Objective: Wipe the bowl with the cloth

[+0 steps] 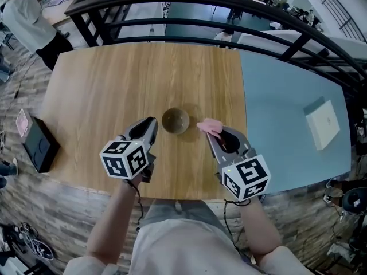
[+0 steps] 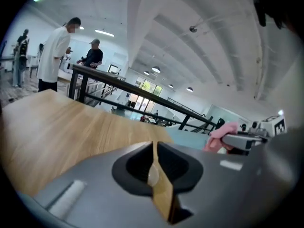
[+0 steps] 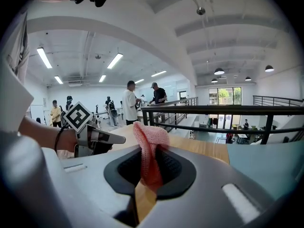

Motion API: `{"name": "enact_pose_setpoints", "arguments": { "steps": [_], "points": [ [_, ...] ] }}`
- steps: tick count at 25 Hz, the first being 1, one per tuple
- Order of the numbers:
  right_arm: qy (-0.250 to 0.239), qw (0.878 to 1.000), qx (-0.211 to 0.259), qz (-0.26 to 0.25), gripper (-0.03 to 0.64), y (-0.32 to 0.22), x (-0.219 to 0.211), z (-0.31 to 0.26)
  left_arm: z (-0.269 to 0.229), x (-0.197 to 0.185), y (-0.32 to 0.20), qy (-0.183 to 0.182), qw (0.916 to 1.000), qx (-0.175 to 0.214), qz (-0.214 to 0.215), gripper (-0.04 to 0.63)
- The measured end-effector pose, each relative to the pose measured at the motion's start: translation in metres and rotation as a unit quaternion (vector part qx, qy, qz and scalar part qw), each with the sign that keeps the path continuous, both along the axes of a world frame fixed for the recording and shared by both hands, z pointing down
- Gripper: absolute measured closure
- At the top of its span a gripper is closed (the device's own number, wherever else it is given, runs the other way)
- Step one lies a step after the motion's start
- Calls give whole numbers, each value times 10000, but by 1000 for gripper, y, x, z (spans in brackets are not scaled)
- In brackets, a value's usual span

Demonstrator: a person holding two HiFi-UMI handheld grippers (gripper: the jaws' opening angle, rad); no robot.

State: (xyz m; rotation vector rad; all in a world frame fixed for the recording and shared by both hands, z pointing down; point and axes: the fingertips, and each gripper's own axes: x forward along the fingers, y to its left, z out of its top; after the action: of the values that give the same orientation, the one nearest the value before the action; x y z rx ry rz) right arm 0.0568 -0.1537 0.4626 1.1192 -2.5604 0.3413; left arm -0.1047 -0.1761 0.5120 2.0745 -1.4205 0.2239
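A small brown bowl (image 1: 175,121) stands empty on the wooden table (image 1: 114,85), between my two grippers, which hang above the table. My left gripper (image 1: 152,121) is just left of the bowl; in the left gripper view its jaws (image 2: 153,146) meet with nothing between them. My right gripper (image 1: 215,135) is just right of the bowl, shut on a pink cloth (image 1: 210,126). The cloth (image 3: 150,139) sticks up out of the right gripper (image 3: 147,156). Neither gripper view shows the bowl. The cloth (image 2: 222,133) also shows in the left gripper view.
A black box (image 1: 40,146) lies at the table's left edge. A blue-grey table (image 1: 287,113) adjoins on the right with a white square item (image 1: 324,122) on it. A black railing (image 1: 229,4) runs behind the tables. A person (image 1: 26,19) stands at the far left.
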Motion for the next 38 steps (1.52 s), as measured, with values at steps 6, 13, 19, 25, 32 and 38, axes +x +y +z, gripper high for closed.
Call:
{"name": "enact_pose_setpoints", "arguments": {
  "steps": [6,13,19,25,32,38],
  "points": [
    [-305,9983,505,-4,577,17,-4,-67,-88,7,26,-420,9937,1021,180,592],
    [-446,9915,1213,149,577,33,-4,-138,-174,10,45,-1117,9731,1999,267,594],
    [-664,9819,1735,364,575,75,7,-172,-231,13,84,-1513,9445,2914,-56,594],
    [-950,9755,1881,626,575,75,5,-192,-252,14,87,-1782,9289,3243,155,594],
    [-898,9762,1865,643,575,81,1,-186,-239,10,89,-1734,9375,3004,267,594],
    [-859,9769,1856,613,575,82,-8,-183,-231,7,91,-1722,9405,2916,293,594]
  ]
}}
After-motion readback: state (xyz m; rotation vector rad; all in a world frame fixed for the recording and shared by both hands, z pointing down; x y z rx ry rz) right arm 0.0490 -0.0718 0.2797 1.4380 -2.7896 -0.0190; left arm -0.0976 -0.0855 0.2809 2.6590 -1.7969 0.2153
